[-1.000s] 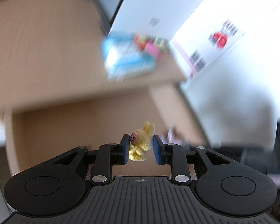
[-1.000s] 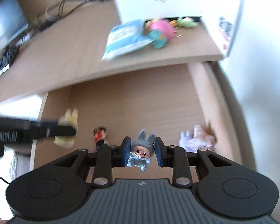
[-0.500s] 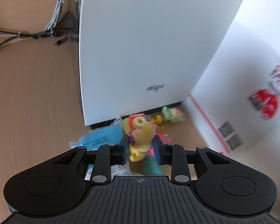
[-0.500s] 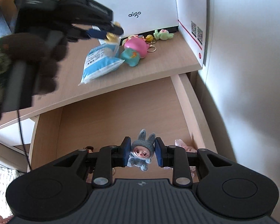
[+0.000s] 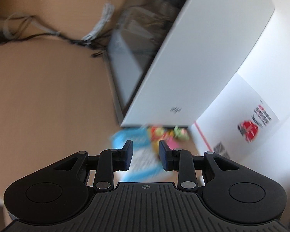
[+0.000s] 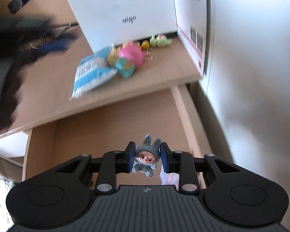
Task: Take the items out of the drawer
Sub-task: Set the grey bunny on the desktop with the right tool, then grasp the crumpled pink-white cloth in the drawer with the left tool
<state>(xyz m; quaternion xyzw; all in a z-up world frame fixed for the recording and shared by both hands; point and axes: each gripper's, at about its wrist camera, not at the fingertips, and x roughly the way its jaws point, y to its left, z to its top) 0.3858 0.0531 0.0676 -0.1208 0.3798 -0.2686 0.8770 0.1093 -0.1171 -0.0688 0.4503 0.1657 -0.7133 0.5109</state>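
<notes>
While the drawer [image 6: 114,131] stands pulled out below the desk top [image 6: 48,89], only a pale pink thing [image 6: 169,177] shows in it, at its right; above the drawer the right gripper [image 6: 146,157] clamps a grey rabbit-eared doll [image 6: 146,157] with a pink face; the left gripper [image 5: 146,157], jaws just opening, holds nothing above the blue packet [image 5: 139,160].

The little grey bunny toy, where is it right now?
In the right wrist view, the grey bunny toy sits squeezed between the right gripper's jaws, over the open drawer.
</notes>
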